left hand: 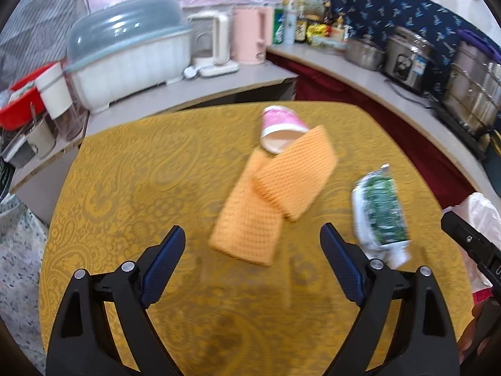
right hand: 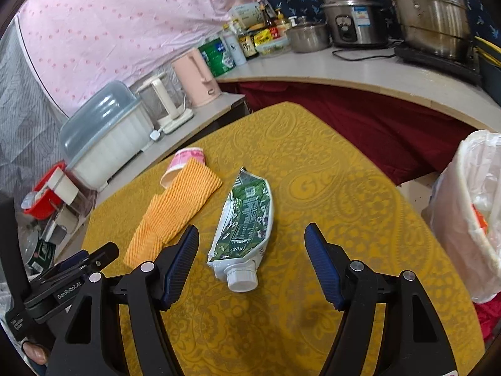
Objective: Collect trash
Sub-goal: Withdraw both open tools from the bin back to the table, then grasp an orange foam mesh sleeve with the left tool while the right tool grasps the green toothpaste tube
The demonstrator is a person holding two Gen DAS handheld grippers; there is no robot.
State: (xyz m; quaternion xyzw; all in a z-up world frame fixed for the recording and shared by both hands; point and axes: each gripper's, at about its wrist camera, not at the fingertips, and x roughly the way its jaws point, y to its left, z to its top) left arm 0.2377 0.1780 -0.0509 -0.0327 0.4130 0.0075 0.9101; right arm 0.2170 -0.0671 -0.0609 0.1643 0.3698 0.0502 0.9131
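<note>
On the yellow tablecloth (left hand: 131, 169) lie a tipped pink paper cup (left hand: 280, 127), a folded orange foam net (left hand: 269, 194) and a squeezed green-and-white tube (left hand: 382, 216). My left gripper (left hand: 252, 235) is open and empty, hovering just short of the orange net. In the right wrist view my right gripper (right hand: 252, 235) is open and empty, its jaws on either side of the tube (right hand: 244, 225), above it. The cup (right hand: 184, 164) and net (right hand: 175, 210) lie to its left. A bin lined with a white plastic bag (right hand: 469, 206) stands at the table's right.
Behind the table a counter holds a lidded dish rack (left hand: 125, 59), a pink kettle (left hand: 250, 34), bottles, and steel pots (right hand: 429, 9). A red basket (left hand: 22, 100) sits at left. A dark red cloth (right hand: 360, 128) hangs behind the table.
</note>
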